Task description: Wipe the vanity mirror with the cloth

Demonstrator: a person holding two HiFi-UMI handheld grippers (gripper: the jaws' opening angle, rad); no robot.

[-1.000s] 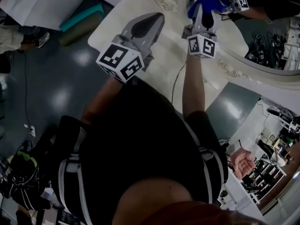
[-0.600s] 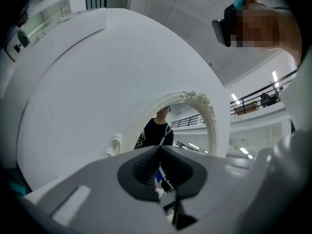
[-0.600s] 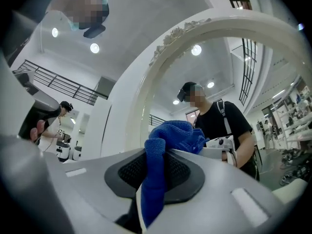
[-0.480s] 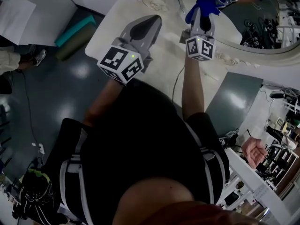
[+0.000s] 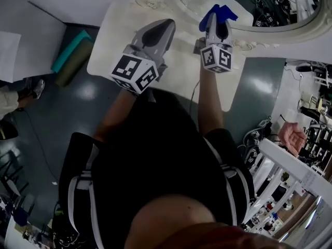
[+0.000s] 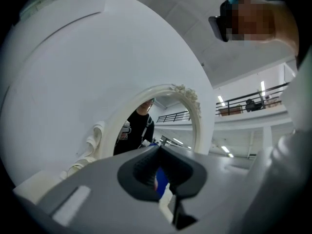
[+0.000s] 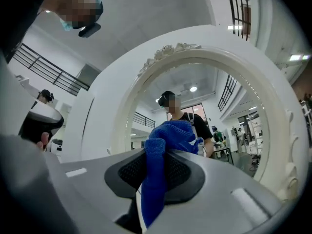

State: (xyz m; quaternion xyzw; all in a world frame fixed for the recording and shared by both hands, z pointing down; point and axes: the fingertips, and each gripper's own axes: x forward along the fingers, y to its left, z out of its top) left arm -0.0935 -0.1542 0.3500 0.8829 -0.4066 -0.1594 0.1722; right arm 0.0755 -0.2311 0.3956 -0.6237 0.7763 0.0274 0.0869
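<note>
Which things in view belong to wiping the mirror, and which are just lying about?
Job: blue cloth, clamped in the right gripper; vanity mirror.
Lying about: teal mat on the floor; cable on the white tabletop.

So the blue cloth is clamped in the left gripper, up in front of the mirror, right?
Wrong gripper: the blue cloth is clamped in the right gripper, in front of the mirror. The right gripper view shows it between the jaws.
</note>
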